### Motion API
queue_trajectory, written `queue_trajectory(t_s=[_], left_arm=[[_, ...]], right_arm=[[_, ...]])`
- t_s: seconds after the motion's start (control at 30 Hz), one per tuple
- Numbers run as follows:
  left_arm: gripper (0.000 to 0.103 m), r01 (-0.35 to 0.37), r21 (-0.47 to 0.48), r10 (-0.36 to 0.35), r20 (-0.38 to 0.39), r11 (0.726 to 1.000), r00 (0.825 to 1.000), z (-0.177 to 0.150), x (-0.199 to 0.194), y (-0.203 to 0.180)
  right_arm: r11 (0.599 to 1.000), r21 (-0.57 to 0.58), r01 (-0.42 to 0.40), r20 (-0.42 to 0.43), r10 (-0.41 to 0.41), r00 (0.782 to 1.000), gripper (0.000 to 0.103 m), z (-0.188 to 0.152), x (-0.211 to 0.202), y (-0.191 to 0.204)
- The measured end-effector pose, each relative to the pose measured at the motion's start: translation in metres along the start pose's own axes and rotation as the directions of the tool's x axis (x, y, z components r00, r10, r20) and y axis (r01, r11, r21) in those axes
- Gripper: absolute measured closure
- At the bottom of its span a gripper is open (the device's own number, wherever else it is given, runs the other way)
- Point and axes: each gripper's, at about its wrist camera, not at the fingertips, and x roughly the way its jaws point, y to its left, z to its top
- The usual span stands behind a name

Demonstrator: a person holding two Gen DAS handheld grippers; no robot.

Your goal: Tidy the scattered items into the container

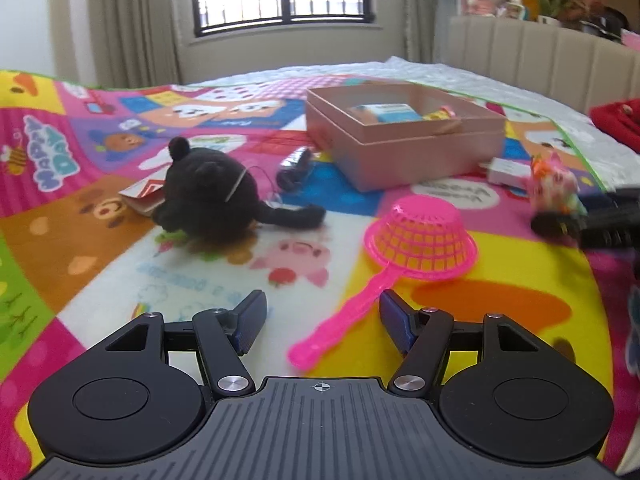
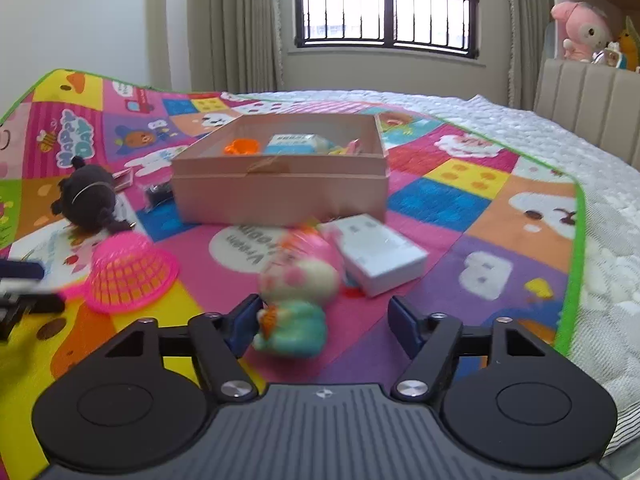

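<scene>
R gripper jaws wide, astride pig toy; pink box at 12 o'clock. Toy prob. soft, light, squashy: grip round belly. L gripper wide, strainer handle between fingers, stiff plastic.

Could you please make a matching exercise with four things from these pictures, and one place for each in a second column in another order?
Things:
1. pink strainer
2. black plush toy
3. white box
4. orange cup

Places:
A. inside the pink container
B. on the mat, just behind the blurred doll
C. upside down on the mat, handle toward the left gripper
D. on the mat, left of the container

Pairs: 1-C, 2-D, 3-B, 4-A
</scene>
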Motion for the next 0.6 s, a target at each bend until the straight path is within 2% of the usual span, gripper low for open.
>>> queue_trajectory(t_s=[0.07, 0.17, 0.3, 0.37, 0.4, 0.47, 0.53, 0.6], left_arm=[[0.036, 0.029, -0.013, -0.029, -0.004, 1.000, 1.000, 0.003, 0.003, -0.003], [0.035, 0.113, 0.002, -0.113, -0.006, 0.994, 0.994, 0.005, 0.003, -0.019], [0.033, 0.263, 0.010, -0.263, -0.015, 0.965, 0.965, 0.006, 0.000, -0.037], [0.026, 0.307, 0.025, -0.307, -0.011, 0.951, 0.952, 0.007, -0.003, -0.043], [0.022, 0.308, 0.039, -0.308, -0.001, 0.950, 0.951, 0.009, -0.003, -0.046], [0.008, 0.274, 0.069, -0.277, 0.027, 0.959, 0.961, 0.014, -0.002, -0.050], [0.007, 0.241, 0.093, -0.247, 0.051, 0.966, 0.968, 0.021, 0.002, -0.052], [0.007, 0.255, 0.115, -0.262, 0.048, 0.960, 0.964, 0.028, 0.012, -0.054]], right_arm=[[1.000, -0.018, 0.007, 0.011, -0.006, 1.000, 0.026, -0.004, 0.000, 0.006], [0.999, -0.050, 0.021, 0.028, -0.019, 0.999, 0.026, -0.007, -0.001, 0.013], [0.998, -0.050, 0.024, 0.033, -0.022, 0.999, 0.023, -0.007, -0.002, 0.013], [0.998, -0.048, 0.027, 0.035, -0.026, 0.999, 0.022, -0.007, -0.002, 0.012], [0.998, -0.047, 0.028, 0.035, -0.027, 0.999, 0.021, -0.008, -0.001, 0.012], [0.999, -0.045, 0.030, 0.038, -0.028, 0.999, 0.021, -0.008, -0.002, 0.012], [0.999, -0.041, 0.028, 0.040, -0.027, 0.999, 0.019, -0.008, -0.002, 0.011], [0.999, -0.038, 0.026, 0.040, -0.025, 0.999, 0.019, -0.009, -0.002, 0.011]])
